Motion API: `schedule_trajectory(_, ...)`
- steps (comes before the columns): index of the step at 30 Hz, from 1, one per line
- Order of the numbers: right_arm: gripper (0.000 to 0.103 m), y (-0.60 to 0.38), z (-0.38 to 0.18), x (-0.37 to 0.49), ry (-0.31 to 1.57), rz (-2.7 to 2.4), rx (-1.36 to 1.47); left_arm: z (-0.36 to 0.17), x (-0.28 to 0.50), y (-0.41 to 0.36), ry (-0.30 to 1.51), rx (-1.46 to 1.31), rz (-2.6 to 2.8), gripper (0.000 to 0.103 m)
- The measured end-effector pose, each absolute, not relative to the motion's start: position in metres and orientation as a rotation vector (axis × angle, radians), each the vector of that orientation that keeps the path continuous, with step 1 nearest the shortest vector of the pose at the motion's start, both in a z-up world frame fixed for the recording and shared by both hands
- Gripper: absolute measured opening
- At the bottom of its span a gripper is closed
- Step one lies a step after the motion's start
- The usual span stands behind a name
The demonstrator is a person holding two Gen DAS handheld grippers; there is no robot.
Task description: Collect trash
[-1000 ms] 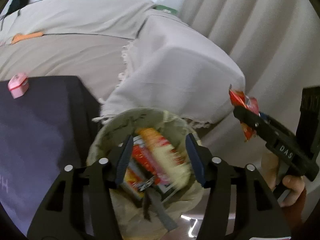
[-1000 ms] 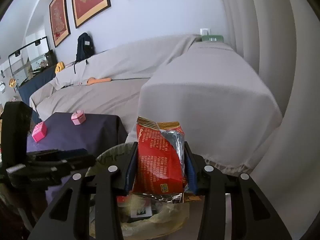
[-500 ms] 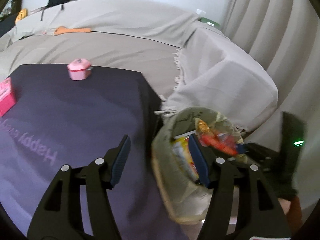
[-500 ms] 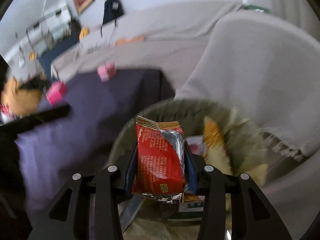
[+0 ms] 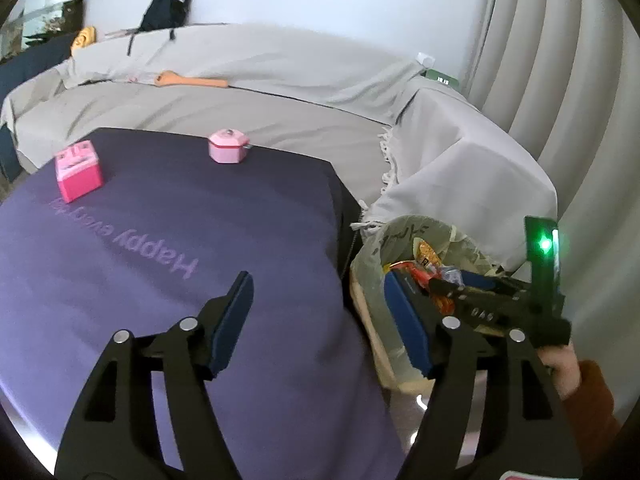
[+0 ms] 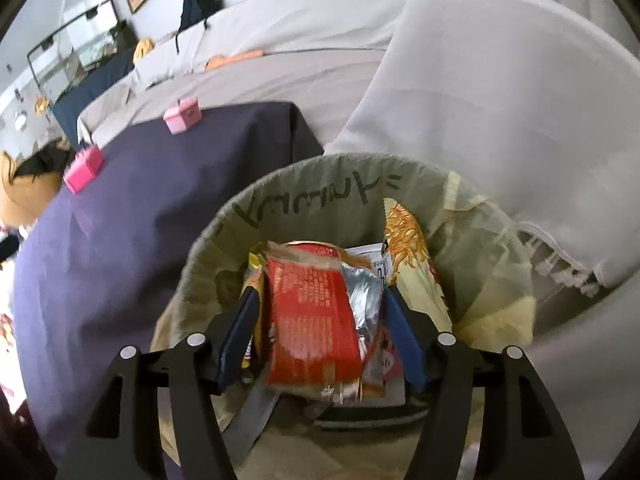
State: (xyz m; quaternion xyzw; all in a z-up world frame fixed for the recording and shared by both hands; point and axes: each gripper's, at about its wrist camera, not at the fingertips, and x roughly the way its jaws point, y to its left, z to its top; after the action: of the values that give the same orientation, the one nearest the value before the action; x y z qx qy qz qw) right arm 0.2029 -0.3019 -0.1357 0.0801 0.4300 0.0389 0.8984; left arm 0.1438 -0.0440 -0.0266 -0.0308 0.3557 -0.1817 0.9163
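Observation:
A bin lined with a pale bag (image 6: 304,196) holds several snack wrappers. My right gripper (image 6: 320,336) hangs just above its mouth, pointing down into it. Its jaws are opening, and the red and silver snack packet (image 6: 312,320) sits loose and blurred between them, with the pads off it. In the left wrist view the same bin (image 5: 380,236) stands beside the purple-clothed table (image 5: 160,240), with the right gripper (image 5: 440,284) reaching in from the right. My left gripper (image 5: 320,320) hovers over the table's right edge. Its jaws are opening, with nothing between them.
Two pink boxes (image 5: 78,170) (image 5: 228,146) stand at the far side of the table. A sofa under a grey cover (image 5: 280,92) runs behind, and its armrest (image 5: 472,168) is close to the bin. Curtains (image 5: 560,80) hang on the right. A person's hand (image 5: 560,364) holds the right gripper.
My left gripper swung from above the bin to over the table and spread wider. My right gripper came down to the bin's mouth and its jaws let go of the red packet.

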Motion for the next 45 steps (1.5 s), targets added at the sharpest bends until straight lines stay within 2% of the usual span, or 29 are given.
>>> schedule_trajectory(6, 0.062, -0.307, -0.109, 0.174, 0.837, 0.045, 0.196, -0.025, 0.109, -0.029, 0.707, -0.017, -0.296, 0.082)
schedule_trajectory(16, 0.062, -0.258, -0.054, 0.076, 0.68, 0.128, 0.223, -0.012, 0.049, 0.007, 0.631, -0.035, -0.172, 0.083)
schedule_trajectory(24, 0.062, -0.227, -0.056, 0.027, 0.66, 0.165, 0.163, 0.005, 0.006, 0.002, 0.54, 0.058, -0.1, 0.083)
schedule_trajectory(45, 0.062, -0.241, -0.041, -0.022, 0.557, 0.093, 0.174, 0.007, -0.006, -0.031, 0.552, 0.096, -0.214, 0.083)
